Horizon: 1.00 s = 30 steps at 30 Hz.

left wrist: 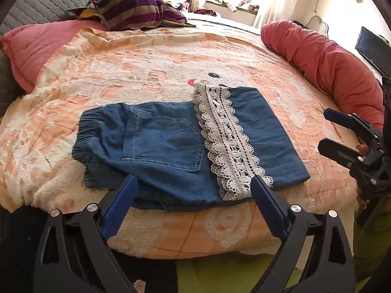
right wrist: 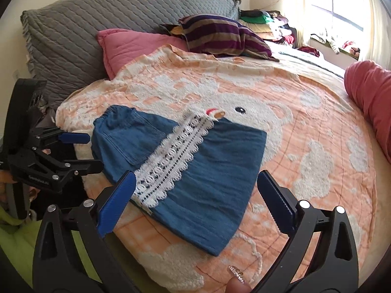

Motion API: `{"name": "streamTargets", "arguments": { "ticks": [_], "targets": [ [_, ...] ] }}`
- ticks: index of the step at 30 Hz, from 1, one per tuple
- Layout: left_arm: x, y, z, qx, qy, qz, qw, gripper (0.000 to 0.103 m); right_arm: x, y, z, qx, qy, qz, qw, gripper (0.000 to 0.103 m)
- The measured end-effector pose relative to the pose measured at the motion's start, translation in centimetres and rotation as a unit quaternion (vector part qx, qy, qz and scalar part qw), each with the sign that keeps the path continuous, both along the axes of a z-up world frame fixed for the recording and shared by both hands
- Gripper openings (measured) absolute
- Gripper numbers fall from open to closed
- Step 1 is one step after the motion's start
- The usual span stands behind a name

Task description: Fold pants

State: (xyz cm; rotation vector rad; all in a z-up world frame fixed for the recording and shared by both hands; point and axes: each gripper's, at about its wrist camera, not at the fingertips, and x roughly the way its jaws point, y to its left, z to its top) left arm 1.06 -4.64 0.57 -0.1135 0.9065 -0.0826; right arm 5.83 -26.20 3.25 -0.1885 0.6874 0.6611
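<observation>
Blue denim pants (left wrist: 168,144) lie folded in a compact rectangle on the orange and white blanket (left wrist: 122,73), with a white lace trim band (left wrist: 227,139) across them. They also show in the right wrist view (right wrist: 207,171), lace (right wrist: 171,156) running diagonally. My left gripper (left wrist: 193,183) is open and empty, just in front of the pants' near edge. My right gripper (right wrist: 195,178) is open and empty, above the pants' near side. The right gripper shows at the right edge of the left wrist view (left wrist: 327,129); the left gripper shows at the left of the right wrist view (right wrist: 92,151).
A striped purple pillow (left wrist: 136,9) and pink pillow (left wrist: 31,44) lie at the head of the bed. A rolled red quilt (left wrist: 330,61) lies along the right side. A grey quilted headboard (right wrist: 97,19) stands behind. Clothes are piled near the window (right wrist: 268,22).
</observation>
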Motion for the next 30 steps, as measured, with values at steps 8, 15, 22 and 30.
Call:
{"name": "streamTargets", "arguments": {
  "ticks": [8,15,22,30],
  "targets": [
    [-0.8,2.3,0.3,-0.002,-0.007,0.033,0.9994,0.095,0.4,2.3,2.0,-0.002,-0.021,0.016,1.000,0.094],
    [-1.1,5.3,-0.6,-0.028,0.004,0.067,0.9973,0.095,1.3,5.9,3.8,-0.005,-0.036,0.055,0.998,0.094],
    [-0.9,8.7,-2.5,-0.070,0.024,0.112,0.9909,0.095,3.5,10.2,3.8,-0.003,-0.016,0.102,0.995,0.094],
    [0.3,10.1,-4.4,-0.128,0.034,0.125,0.9832,0.093,7.4,15.2,1.8,-0.020,0.024,0.159,0.987,0.094]
  ]
}}
